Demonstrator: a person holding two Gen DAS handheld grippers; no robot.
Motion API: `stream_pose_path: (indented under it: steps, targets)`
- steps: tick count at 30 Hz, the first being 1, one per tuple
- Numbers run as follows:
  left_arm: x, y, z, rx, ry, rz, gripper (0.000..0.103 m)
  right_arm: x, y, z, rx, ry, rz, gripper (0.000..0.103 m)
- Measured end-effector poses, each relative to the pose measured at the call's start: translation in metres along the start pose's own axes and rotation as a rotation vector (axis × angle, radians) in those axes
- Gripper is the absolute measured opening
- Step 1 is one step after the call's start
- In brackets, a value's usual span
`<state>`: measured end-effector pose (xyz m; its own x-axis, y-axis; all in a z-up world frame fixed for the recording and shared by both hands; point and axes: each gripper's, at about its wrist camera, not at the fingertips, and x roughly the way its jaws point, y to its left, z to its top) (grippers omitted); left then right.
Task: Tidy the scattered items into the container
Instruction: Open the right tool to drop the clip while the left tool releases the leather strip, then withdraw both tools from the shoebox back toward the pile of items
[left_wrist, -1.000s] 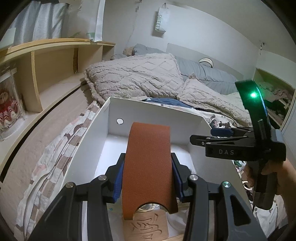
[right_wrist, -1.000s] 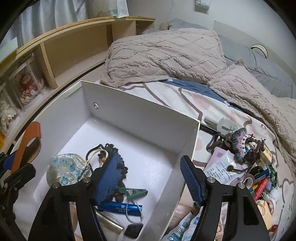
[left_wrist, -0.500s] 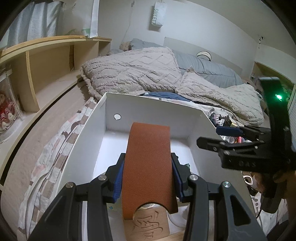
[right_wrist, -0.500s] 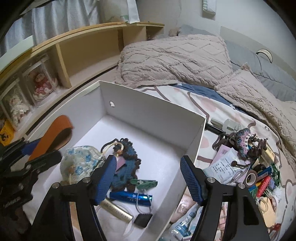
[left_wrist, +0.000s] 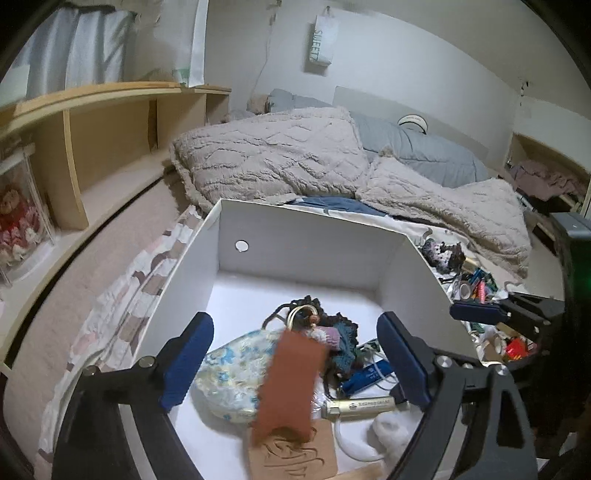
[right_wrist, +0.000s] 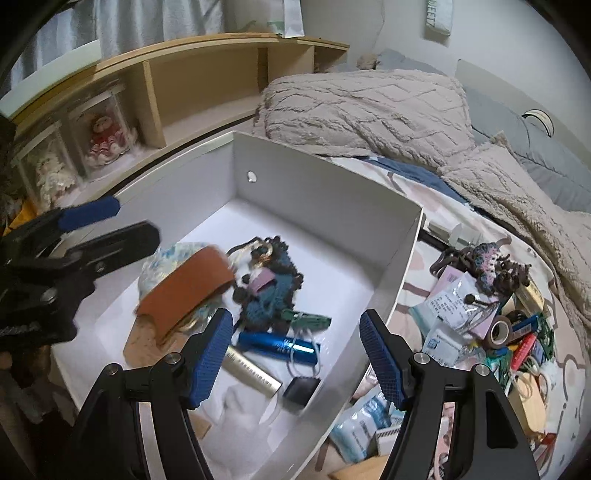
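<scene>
Left wrist view: the brown strap drops into the box

Left wrist view shows the left gripper (left_wrist: 295, 354) with its jaws standing wide. They have just been opening, and nothing is pressed between them now. The brown leather strap (left_wrist: 290, 384) is loose and blurry between the jaws, over the white box (left_wrist: 314, 240). It looks like it is falling in. It sits above a tan tag with carved writing (left_wrist: 295, 461), and the two seem joined, though I cannot be sure.

The strap looks light and bendy, not breakable. It curves like a loop, so a pinch across its flat sides should hold it well. It should not slip much.

Other things lie in the box: a flowery cloth pouch (left_wrist: 232, 373), a blue tube (right_wrist: 277, 345) and a gold tube (left_wrist: 360, 406). The tubes look hard, smooth and round, so they may roll or slide.

The right gripper (right_wrist: 295, 354) hangs over the box's near corner, partly open and holding nothing.

More things wait on the bed beside the box: a knitted charm (right_wrist: 487, 262), a paper packet (right_wrist: 450, 299) and a roll of tape (right_wrist: 498, 330). The packet is thin and floppy, so its edge is the best place to grab. I think the tape roll is easiest to pinch by its rim.
</scene>
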<state>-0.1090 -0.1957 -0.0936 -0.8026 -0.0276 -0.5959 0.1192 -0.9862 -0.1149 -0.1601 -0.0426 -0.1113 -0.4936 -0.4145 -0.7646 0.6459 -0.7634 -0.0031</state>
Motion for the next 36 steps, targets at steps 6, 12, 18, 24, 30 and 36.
stream_pose_path:
  steps: [6, 12, 18, 24, 30, 36]
  targets:
    - [0.001, -0.002, -0.001, 0.015, 0.01, 0.006, 0.091, -0.004, 0.005, -0.009, -0.013, 0.005, 0.003, 0.071]
    - [-0.001, -0.001, -0.002, 0.003, 0.016, -0.005, 0.091, -0.007, 0.003, -0.011, 0.007, -0.012, 0.01, 0.071]
    - [-0.003, -0.005, -0.003, 0.013, 0.018, -0.012, 0.091, -0.022, -0.001, -0.011, 0.035, -0.087, 0.012, 0.071]
    - [-0.009, -0.01, -0.004, 0.02, 0.008, -0.021, 0.091, -0.035, -0.004, -0.014, 0.049, -0.116, 0.0, 0.071]
    - [-0.016, -0.017, -0.006, 0.04, -0.004, -0.023, 0.095, -0.042, -0.013, -0.025, 0.099, -0.133, 0.006, 0.071]
    - [-0.022, -0.024, -0.008, 0.049, -0.031, -0.013, 0.101, -0.056, -0.023, -0.036, 0.123, -0.186, -0.069, 0.09]
